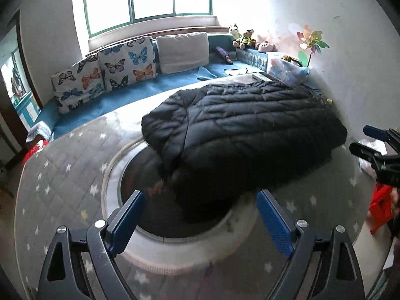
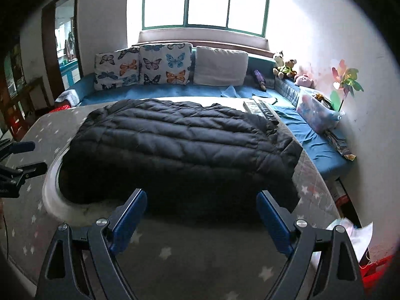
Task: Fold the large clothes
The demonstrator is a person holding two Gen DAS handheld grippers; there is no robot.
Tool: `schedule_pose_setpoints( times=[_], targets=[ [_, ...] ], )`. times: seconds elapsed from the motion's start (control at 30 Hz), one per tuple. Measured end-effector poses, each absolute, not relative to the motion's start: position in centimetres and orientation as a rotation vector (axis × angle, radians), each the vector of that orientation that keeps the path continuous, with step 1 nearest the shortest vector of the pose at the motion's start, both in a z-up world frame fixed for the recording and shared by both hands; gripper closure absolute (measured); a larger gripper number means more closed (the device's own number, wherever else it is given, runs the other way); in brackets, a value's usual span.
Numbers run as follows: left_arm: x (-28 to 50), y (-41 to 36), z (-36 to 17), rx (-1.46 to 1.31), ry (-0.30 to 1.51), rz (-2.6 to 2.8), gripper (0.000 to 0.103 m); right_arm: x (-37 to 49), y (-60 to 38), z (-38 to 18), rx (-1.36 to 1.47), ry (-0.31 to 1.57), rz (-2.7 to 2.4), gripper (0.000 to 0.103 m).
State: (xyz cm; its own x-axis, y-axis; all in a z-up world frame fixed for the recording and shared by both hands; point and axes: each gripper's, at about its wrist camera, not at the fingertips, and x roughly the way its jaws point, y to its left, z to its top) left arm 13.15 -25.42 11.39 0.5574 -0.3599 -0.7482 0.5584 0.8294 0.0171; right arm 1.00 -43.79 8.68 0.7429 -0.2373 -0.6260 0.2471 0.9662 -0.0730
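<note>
Both tools, left (image 1: 200,221) and right (image 2: 201,221), hang spread and empty before the jacket (image 2: 175,147); its slippery, puffy folds may spring open.

The black quilted puffer jacket (image 1: 240,130) hides much of the dark round patch (image 1: 140,175) on the grey star-printed mat (image 1: 62,175); its near end seems motion-blurred. A red plastic stool (image 1: 380,207) is cut off at the frame edge.

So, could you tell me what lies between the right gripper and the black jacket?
Only bare star-patterned grey mat: the right wrist view shows the open right gripper just short of the black puffer jacket, with nothing else between.
</note>
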Motion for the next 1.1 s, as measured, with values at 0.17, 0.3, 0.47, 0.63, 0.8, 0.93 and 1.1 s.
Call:
schedule_pose_setpoints(
  times=[0.17,0.3,0.47,0.63,0.8,0.93,1.1],
  targets=[
    [9.6,-23.3,11.0,0.272,0.808,-0.515,0.006,-1.2,-40.4,7.7,0.011,0.660,-0.255,0.006],
    [6.9,-21.6,10.9,0.279,0.799,-0.496,0.006,-2.6,-38.5,7.0,0.012,0.649,-0.266,0.006],
    [4.2,-20.0,10.2,0.268,0.804,-0.486,0.006,-4.1,-36.8,6.4,0.026,0.640,-0.270,0.006],
    [2.7,-18.7,9.9,0.260,0.803,-0.476,0.006,-4.9,-36.0,6.1,0.027,0.639,-0.277,0.006],
    [1.8,-18.1,9.7,0.257,0.808,-0.464,0.006,-5.3,-35.3,6.3,0.012,0.633,-0.281,0.006],
    [1.8,-17.8,9.9,0.253,0.812,-0.458,0.006,-5.6,-35.0,6.4,0.005,0.623,-0.280,0.006],
    [1.6,-17.7,9.9,0.256,0.810,-0.455,0.006,-5.8,-35.0,6.4,0.012,0.619,-0.277,0.006]
  ],
)
